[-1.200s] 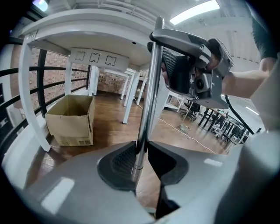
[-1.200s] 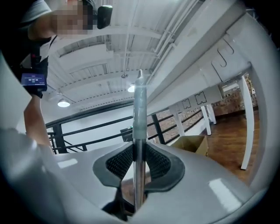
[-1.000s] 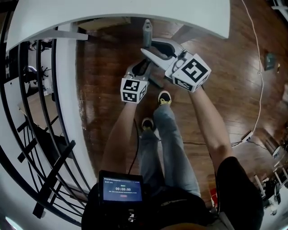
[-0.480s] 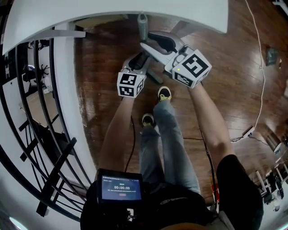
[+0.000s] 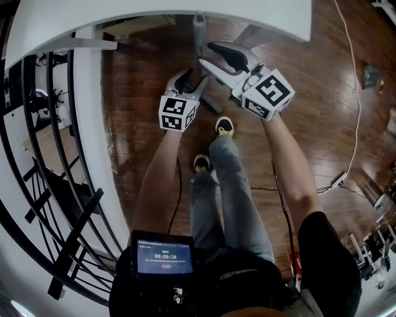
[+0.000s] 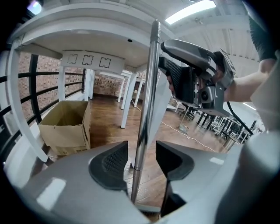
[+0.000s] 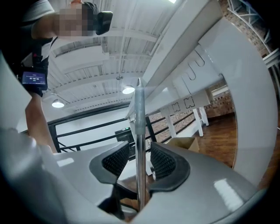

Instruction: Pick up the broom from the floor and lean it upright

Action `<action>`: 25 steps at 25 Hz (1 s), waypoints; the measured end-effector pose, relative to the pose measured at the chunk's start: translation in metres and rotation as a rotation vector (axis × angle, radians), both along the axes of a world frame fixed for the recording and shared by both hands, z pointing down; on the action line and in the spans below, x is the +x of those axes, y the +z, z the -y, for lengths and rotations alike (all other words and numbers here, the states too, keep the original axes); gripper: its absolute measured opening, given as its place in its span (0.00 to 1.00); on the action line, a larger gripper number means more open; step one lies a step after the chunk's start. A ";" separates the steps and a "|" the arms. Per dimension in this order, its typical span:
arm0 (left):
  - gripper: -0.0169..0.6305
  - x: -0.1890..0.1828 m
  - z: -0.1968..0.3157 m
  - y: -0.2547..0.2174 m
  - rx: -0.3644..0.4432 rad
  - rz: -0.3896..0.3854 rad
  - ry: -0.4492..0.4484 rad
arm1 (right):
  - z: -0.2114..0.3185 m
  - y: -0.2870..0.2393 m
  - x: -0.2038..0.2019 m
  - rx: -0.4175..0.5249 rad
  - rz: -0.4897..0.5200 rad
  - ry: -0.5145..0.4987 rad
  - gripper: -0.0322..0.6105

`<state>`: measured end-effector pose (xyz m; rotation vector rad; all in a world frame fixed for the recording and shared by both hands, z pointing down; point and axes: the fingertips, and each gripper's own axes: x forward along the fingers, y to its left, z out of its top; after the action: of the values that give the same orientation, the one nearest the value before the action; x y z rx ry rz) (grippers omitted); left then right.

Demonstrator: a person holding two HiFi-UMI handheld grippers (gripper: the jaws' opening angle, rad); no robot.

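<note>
Head view: sits on the person's head, faces forward and steeply down; takes in both forearms, legs, wooden floor, black railing at left, white table edge at top. Left gripper view: rides on left gripper, looks along its jaws from very near, faces under the table toward cardboard box; catches right gripper at upper right. Right gripper view: rides on right gripper, looks along its jaws, tilts up past the table edge to ceiling lights. Shared by all three: broom handle, table. Shared by both gripper views: box.
</note>
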<state>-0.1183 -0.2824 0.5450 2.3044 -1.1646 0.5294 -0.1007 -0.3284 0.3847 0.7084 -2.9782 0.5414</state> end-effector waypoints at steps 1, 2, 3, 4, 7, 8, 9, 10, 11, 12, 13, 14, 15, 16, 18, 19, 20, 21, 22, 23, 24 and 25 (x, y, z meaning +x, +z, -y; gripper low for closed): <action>0.36 -0.002 -0.003 -0.003 0.002 -0.002 -0.001 | -0.003 -0.001 0.003 0.000 -0.007 0.003 0.29; 0.36 -0.004 -0.006 -0.007 0.006 -0.004 -0.003 | -0.005 -0.002 0.006 -0.001 -0.013 0.010 0.29; 0.36 -0.006 -0.009 -0.012 0.011 -0.006 -0.005 | -0.006 -0.003 0.009 -0.004 -0.017 0.019 0.29; 0.36 -0.008 -0.011 -0.017 0.016 -0.007 -0.008 | -0.007 -0.004 0.012 -0.008 -0.018 0.030 0.29; 0.28 -0.017 -0.020 -0.040 0.046 -0.017 -0.030 | -0.011 -0.011 0.018 -0.015 -0.026 0.059 0.29; 0.20 -0.021 -0.023 -0.053 0.065 -0.023 -0.043 | -0.015 -0.015 0.020 -0.016 -0.030 0.065 0.29; 0.05 -0.024 -0.029 -0.067 0.085 -0.027 -0.056 | -0.020 -0.020 0.022 -0.019 -0.031 0.071 0.29; 0.05 -0.028 -0.036 -0.083 0.100 -0.029 -0.067 | -0.027 -0.025 0.026 -0.023 -0.030 0.077 0.29; 0.05 -0.031 -0.045 -0.099 0.113 -0.027 -0.073 | -0.034 -0.032 0.029 -0.028 -0.027 0.086 0.29; 0.05 -0.036 -0.054 -0.115 0.127 -0.025 -0.075 | -0.042 -0.040 0.033 -0.032 -0.024 0.099 0.28; 0.05 -0.041 -0.063 -0.133 0.142 -0.026 -0.075 | -0.051 -0.049 0.036 -0.034 -0.023 0.115 0.28; 0.05 -0.048 -0.075 -0.151 0.155 -0.030 -0.073 | -0.062 -0.059 0.038 -0.034 -0.026 0.130 0.28; 0.05 -0.056 -0.089 -0.169 0.164 -0.037 -0.076 | -0.075 -0.069 0.039 -0.035 -0.030 0.144 0.27; 0.05 -0.064 -0.106 -0.187 0.166 -0.044 -0.084 | -0.089 -0.080 0.040 -0.036 -0.032 0.158 0.26; 0.05 -0.081 -0.145 -0.221 0.159 -0.058 -0.113 | -0.119 -0.107 0.041 -0.030 -0.029 0.196 0.23; 0.05 -0.088 -0.167 -0.237 0.152 -0.063 -0.129 | -0.134 -0.122 0.042 -0.017 -0.026 0.216 0.17; 0.05 -0.092 -0.188 -0.253 0.146 -0.069 -0.140 | -0.150 -0.139 0.042 0.000 -0.023 0.227 0.06; 0.05 -0.093 -0.208 -0.269 0.147 -0.078 -0.142 | -0.166 -0.156 0.041 0.021 -0.020 0.228 0.05; 0.05 -0.092 -0.226 -0.285 0.154 -0.091 -0.135 | -0.182 -0.173 0.041 0.038 -0.023 0.225 0.05; 0.05 -0.090 -0.244 -0.303 0.166 -0.104 -0.125 | -0.198 -0.188 0.040 0.048 -0.033 0.225 0.05; 0.05 -0.088 -0.260 -0.320 0.181 -0.114 -0.115 | -0.215 -0.202 0.040 0.054 -0.045 0.229 0.05; 0.05 -0.085 -0.275 -0.335 0.196 -0.120 -0.104 | -0.232 -0.215 0.039 0.057 -0.053 0.231 0.05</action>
<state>-0.2038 -0.0078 0.2099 2.3854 -1.3192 0.2446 -0.0616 -0.0965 0.1693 1.0631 -2.8914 0.4397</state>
